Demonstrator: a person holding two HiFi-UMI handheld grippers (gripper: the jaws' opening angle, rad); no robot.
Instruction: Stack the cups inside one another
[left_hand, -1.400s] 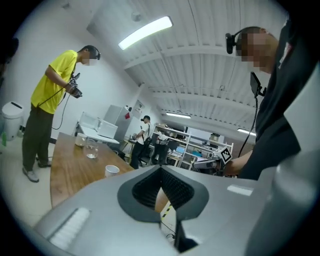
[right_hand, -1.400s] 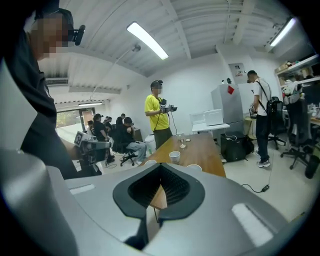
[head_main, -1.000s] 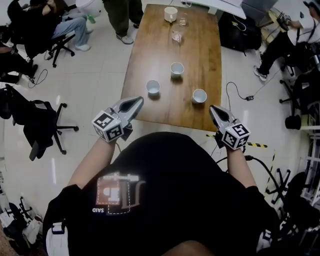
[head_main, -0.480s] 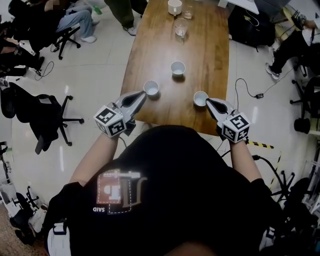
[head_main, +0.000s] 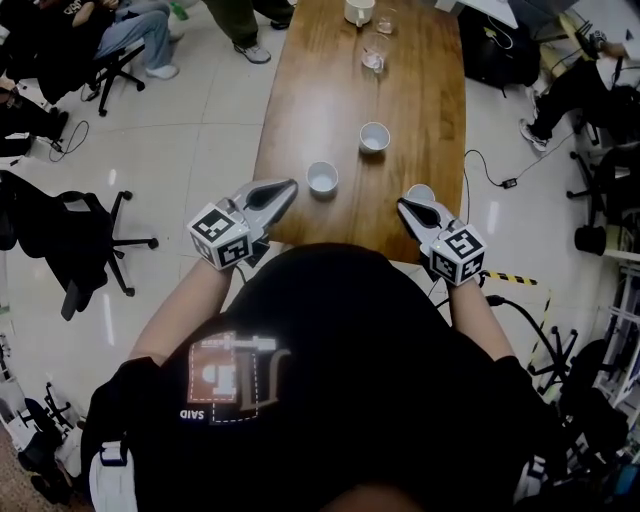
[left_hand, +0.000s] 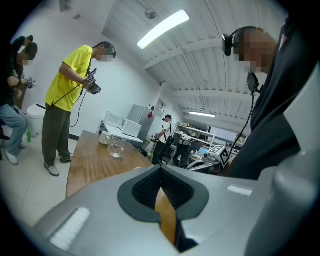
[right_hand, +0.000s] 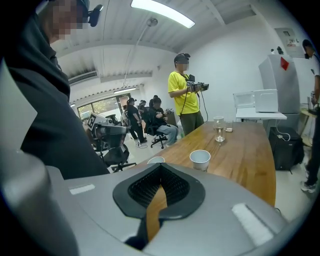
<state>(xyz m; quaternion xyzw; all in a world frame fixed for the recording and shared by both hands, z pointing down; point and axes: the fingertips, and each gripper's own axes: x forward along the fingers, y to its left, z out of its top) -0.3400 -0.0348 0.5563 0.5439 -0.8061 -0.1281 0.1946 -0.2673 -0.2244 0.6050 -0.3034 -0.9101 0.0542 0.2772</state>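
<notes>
**1. Left claw** (head_main: 288, 187). I am holding its pads pressed together and pinching nothing. In the left gripper view only a sliver of wood is showing through the slit below them. A second ago this claw was hanging short of the desk (head_main: 420, 100). Now its tip is reaching over the near left corner.

**2. Left cup** (head_main: 322, 178). White and upright, it is standing near the tip of my left claw, just to its right and apart from it.

**3. Mug** (head_main: 358, 11) and glass (head_main: 373, 60). Both are standing at the far end of the desk, well apart from the cups.

**4. Middle cup** (head_main: 374, 136). White and upright, it is standing further up the desk, apart from the other two.

**5. Right claw** (head_main: 404, 205). I am holding its pads closed on each other with nothing between them. A second ago it was hovering off the near edge. It is now lying over the desk beside the right cup. In the right gripper view two white cups are showing beyond it, one (right_hand: 200, 159) in full and one (right_hand: 156, 160) only as a rim above the claw.

**6. Right cup** (head_main: 422, 190). It is sitting near the desk's near edge. In the head view my right claw is now covering its near left side, where before the cup was showing whole. I cannot tell whether they are touching.

**Remark.** The three cups are keeping the same triangle as before, each standing alone and none nested.
</notes>
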